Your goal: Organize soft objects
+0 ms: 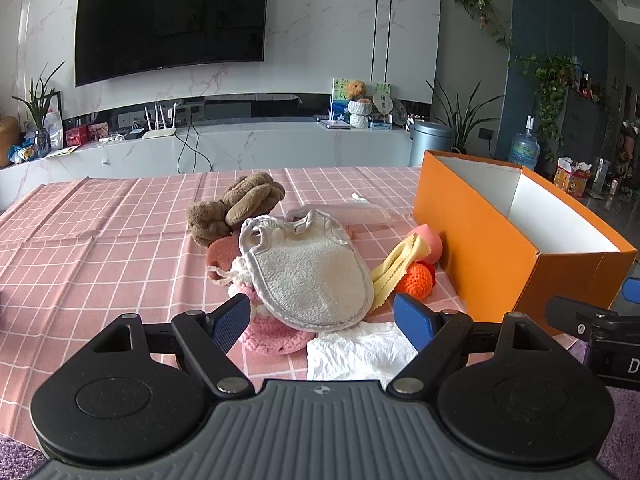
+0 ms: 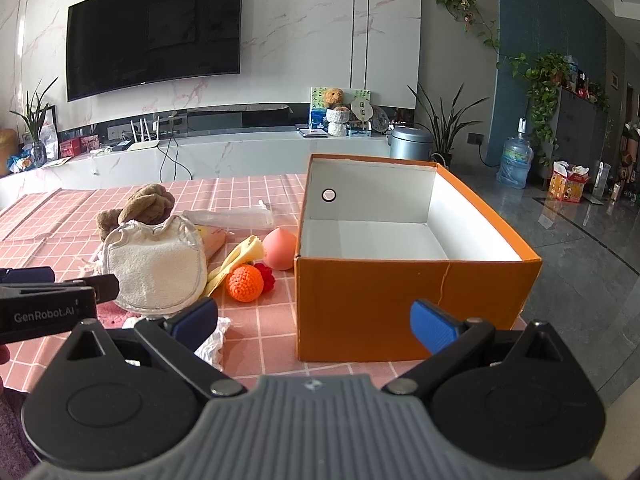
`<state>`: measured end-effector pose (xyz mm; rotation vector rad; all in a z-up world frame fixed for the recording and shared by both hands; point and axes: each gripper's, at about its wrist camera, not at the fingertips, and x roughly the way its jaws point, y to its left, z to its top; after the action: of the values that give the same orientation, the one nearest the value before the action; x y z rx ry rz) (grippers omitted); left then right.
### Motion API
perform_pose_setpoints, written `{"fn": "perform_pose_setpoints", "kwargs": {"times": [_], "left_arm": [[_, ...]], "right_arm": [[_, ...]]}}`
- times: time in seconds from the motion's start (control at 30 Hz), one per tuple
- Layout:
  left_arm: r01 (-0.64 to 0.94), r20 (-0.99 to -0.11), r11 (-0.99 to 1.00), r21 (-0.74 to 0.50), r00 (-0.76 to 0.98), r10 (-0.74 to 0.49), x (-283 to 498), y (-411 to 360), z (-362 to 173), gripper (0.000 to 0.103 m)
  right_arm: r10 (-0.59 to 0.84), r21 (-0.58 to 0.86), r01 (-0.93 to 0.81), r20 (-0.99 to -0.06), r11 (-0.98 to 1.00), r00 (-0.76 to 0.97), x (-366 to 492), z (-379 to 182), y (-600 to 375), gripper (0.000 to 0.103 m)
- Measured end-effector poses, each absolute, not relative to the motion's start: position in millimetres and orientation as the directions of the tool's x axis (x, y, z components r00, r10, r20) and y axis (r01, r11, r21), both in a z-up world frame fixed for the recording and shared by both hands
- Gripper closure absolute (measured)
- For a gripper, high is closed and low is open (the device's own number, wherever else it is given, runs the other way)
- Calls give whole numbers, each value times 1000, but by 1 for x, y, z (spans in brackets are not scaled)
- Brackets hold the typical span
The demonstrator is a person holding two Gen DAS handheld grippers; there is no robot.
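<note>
Left gripper [image 1: 322,316] and right gripper [image 2: 314,322]: jaws spread wide, holding nothing. Cream terry bib [image 1: 310,272] heaped at 12 o'clock on pink-checked worktop [image 1: 100,240]; empty orange cardboard box [image 2: 372,300] at 2 o'clock. Best pinched at near hem, lifted clear of pile.

Daylight was soft and even, both views sharp. Right of the claw the floor [image 2: 580,216] caught a pale sheen. The box [image 2: 400,300] threw a faint shadow leftward. Fisheye bent the television [image 1: 172,20] and darkened the corners.
</note>
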<state>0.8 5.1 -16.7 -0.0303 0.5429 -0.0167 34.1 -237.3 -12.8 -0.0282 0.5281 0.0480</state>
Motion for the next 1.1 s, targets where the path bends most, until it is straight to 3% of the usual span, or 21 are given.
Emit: {"fn": "perform_pose_setpoints", "kwargs": {"times": [0.4, 1.1], "left_arm": [[21, -537, 992, -123, 839, -84, 0, 22, -14, 12], [-30, -629, 988, -149, 774, -71, 23, 55, -36, 21]], "right_arm": [[188, -11, -221, -488, 975, 853, 35, -13, -217, 3], [352, -1, -467, -655, 884, 668, 92, -61, -156, 3]]}}
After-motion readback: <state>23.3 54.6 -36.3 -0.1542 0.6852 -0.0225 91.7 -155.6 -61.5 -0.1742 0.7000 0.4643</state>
